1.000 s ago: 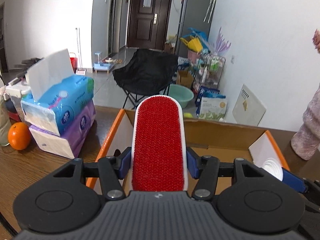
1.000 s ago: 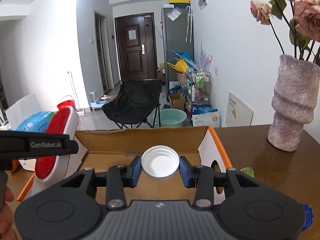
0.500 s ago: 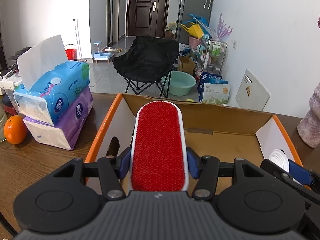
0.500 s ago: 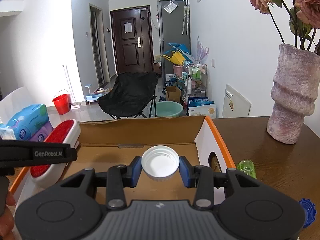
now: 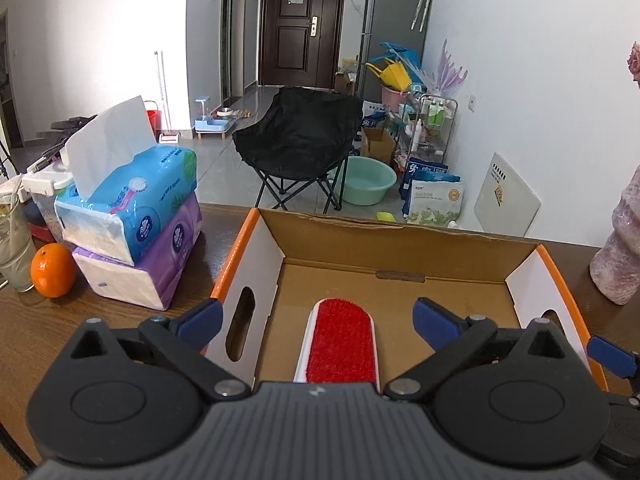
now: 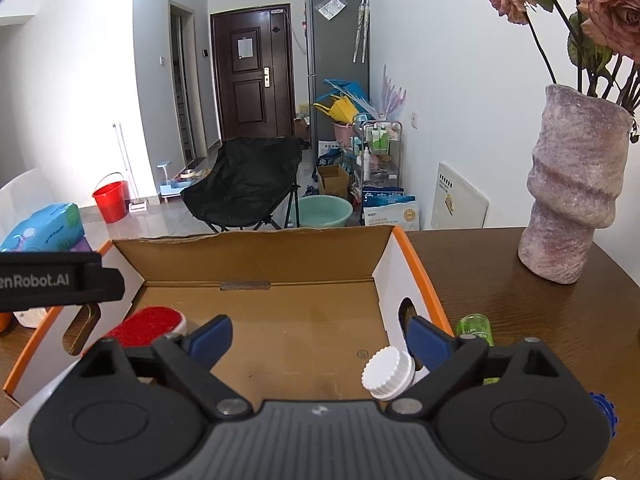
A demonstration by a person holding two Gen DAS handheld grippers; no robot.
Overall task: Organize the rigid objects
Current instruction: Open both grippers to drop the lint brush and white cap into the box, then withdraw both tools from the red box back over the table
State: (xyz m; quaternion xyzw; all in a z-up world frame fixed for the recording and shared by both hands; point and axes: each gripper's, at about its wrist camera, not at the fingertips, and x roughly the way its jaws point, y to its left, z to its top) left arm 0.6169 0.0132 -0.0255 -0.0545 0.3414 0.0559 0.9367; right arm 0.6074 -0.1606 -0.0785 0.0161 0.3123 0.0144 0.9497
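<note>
On the left, the left gripper hangs over the cardboard box with its jaws just swung wide apart. The red lint brush lies loose between them on the box floor, near the left wall, touching neither pad. The risk here is in pulling away: a low or sideways exit could let a pad catch the brush's raised end and drag it against the wall, or nudge the light box across the counter towards the stacked tissue packs and the orange.

On the right, the right gripper has also just opened its jaws. The white cap sits tilted on its edge in the box, very close to the right pad, and I cannot tell whether they touch. It looks unsettled, so it may roll, and a careless retreat could flick it. Outside the right wall a small green bottle lies on the counter, and a wide swing towards it could send it rolling towards the vase, which looks top-heavy with its flowers.
</note>
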